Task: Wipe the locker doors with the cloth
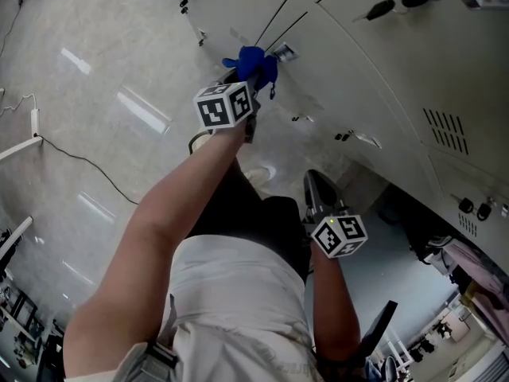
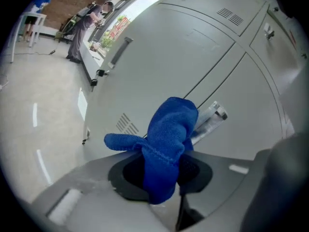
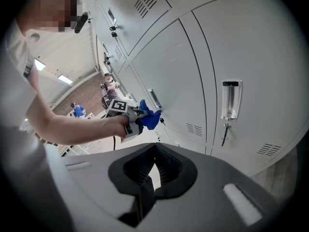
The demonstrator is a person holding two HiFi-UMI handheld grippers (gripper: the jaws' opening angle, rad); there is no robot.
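Observation:
My left gripper [image 1: 253, 76] is shut on a blue cloth [image 1: 254, 60], held out at arm's length against the grey locker doors [image 1: 382, 78]. In the left gripper view the cloth [image 2: 168, 139] bunches up out of the jaws, just in front of a clear label holder [image 2: 210, 120] on a door [image 2: 193, 47]. My right gripper [image 1: 316, 191] hangs lower, near my body, shut and empty. In its own view the right gripper [image 3: 155, 146] points at the doors [image 3: 183, 66], with the left gripper [image 3: 126, 118] and cloth [image 3: 150, 115] beyond.
Keys [image 1: 382, 8] hang from locks on the upper doors. A cable [image 1: 79, 159] runs across the shiny floor at left. Another label holder [image 3: 230, 99] and vent slots [image 3: 194, 129] sit on nearby doors. People stand far down the room [image 2: 87, 25].

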